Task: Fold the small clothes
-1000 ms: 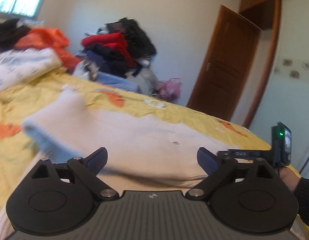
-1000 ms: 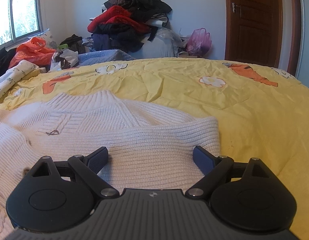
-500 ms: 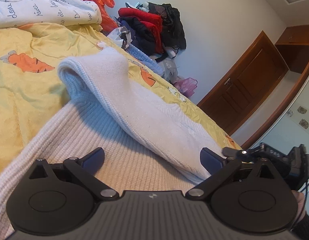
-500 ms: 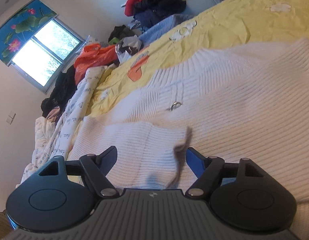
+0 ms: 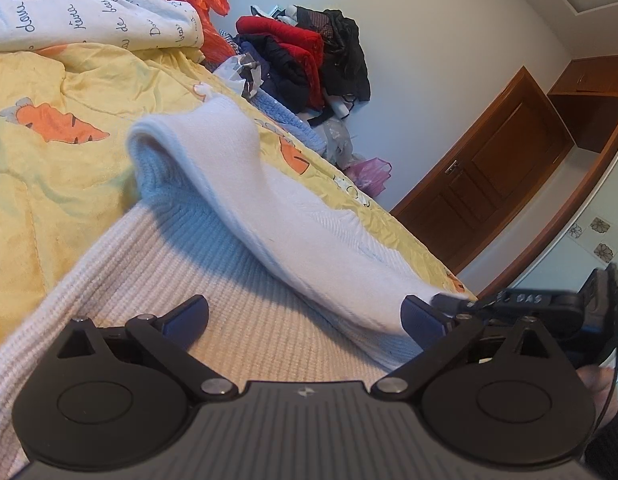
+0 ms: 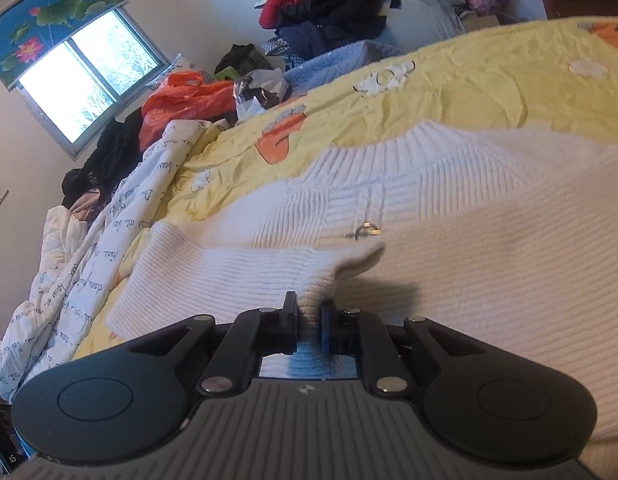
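The right gripper (image 6: 309, 314), its jaws just closed, pinches the white sweater's (image 6: 489, 280) sleeve (image 6: 245, 276). The left gripper (image 5: 305, 316) hangs spread wide over the sweater on the yellow bedspread (image 5: 49, 184).

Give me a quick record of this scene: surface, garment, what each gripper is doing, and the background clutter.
surface: yellow bedspread with carrot prints
garment: white knit sweater spread on the bedspread, one sleeve pulled across its body
right gripper: jaws just closed, shut on the sleeve's cuff
left gripper: open over the sweater, holding nothing
background: clothes pile by the wall, orange bag, window, wooden door
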